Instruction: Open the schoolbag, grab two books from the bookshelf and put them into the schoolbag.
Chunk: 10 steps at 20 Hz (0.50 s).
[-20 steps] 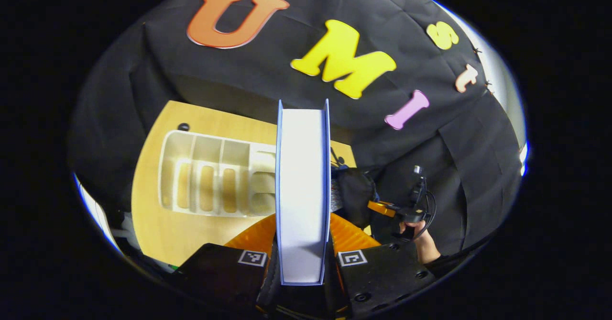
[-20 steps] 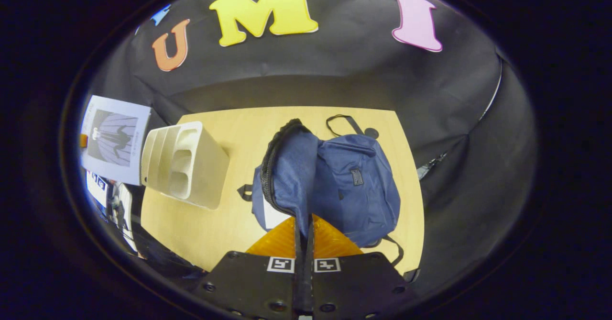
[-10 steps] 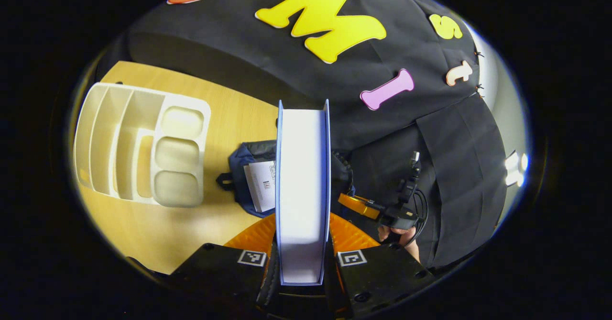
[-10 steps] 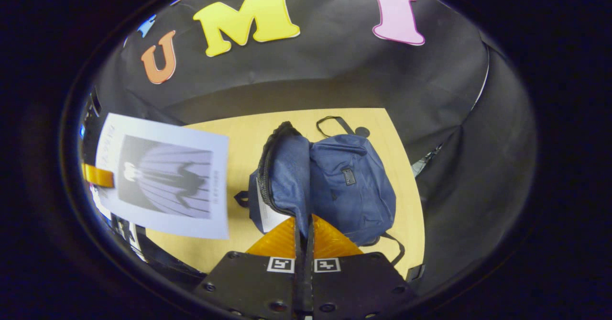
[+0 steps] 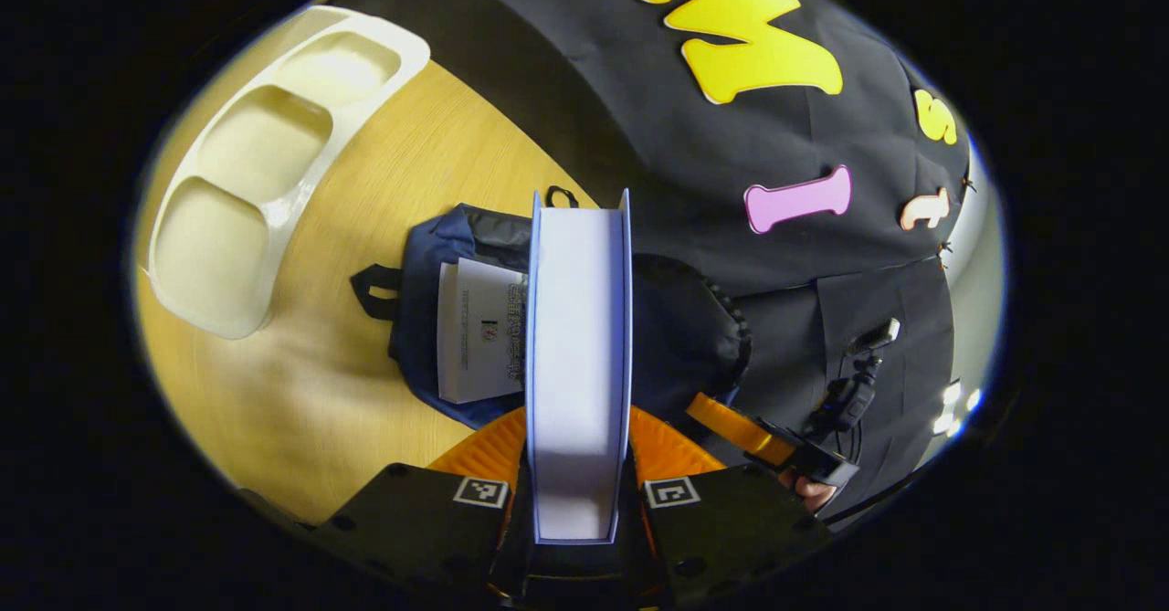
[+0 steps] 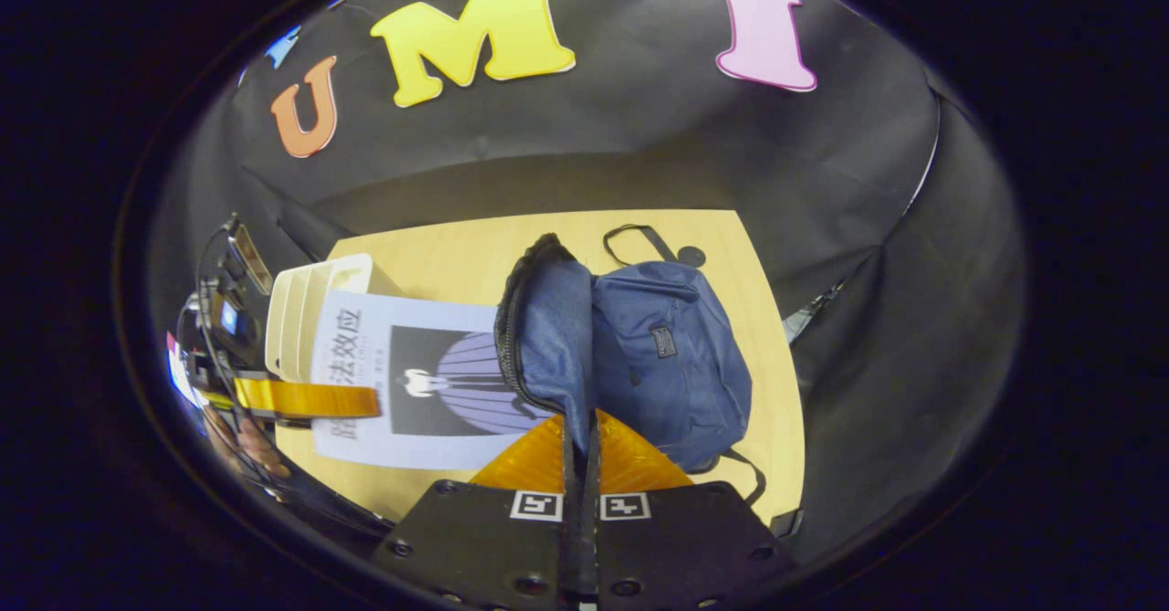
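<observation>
Over the wooden surface, the left hand-held gripper grips a book edge-on above the open schoolbag, near the right edge; the right hand-held gripper pinches the bag's flap; the bookshelf stands near the left edge.

Overhead light brightens the wooden table ahead of the jaws, while fisheye distortion bends and darkens the edges, with slight blur left of the jaws.
</observation>
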{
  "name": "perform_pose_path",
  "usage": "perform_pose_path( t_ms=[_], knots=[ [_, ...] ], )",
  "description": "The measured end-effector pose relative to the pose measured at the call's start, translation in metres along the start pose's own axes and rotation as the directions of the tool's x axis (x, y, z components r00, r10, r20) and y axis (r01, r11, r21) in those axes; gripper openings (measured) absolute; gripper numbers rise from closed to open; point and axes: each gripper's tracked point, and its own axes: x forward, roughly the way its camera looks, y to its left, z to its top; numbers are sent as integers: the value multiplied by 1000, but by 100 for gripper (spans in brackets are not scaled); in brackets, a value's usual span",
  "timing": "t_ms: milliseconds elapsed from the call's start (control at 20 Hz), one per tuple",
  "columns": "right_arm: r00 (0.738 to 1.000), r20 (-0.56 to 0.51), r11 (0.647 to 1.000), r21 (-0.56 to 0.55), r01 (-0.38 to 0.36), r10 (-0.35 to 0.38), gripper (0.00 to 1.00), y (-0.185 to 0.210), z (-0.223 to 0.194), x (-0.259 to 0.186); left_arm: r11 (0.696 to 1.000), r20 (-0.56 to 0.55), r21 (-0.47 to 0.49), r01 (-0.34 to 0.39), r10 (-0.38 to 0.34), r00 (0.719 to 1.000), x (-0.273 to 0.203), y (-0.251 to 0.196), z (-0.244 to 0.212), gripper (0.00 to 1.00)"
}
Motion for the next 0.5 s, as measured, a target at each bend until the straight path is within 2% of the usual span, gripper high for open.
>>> perform_pose_path(
  t_ms=[100,250,300,500],
  knots=[
    [1000,1,1000,-13,0,0,3,2,2,-2,1000,6,20,-15,15,1000,18,16,-3,40],
    [1000,2,1000,-22,-3,3,4,5,2,-3,1000,11,6,27,-27,1000,39,18,-4,40],
    [1000,2,1000,-22,-6,6,0,8,2,-4,999,19,6,49,-50,999,44,15,-4,40],
    [1000,2,999,-30,-21,21,0,20,4,-4,997,37,11,82,-82,996,74,15,-3,40]
  ],
)
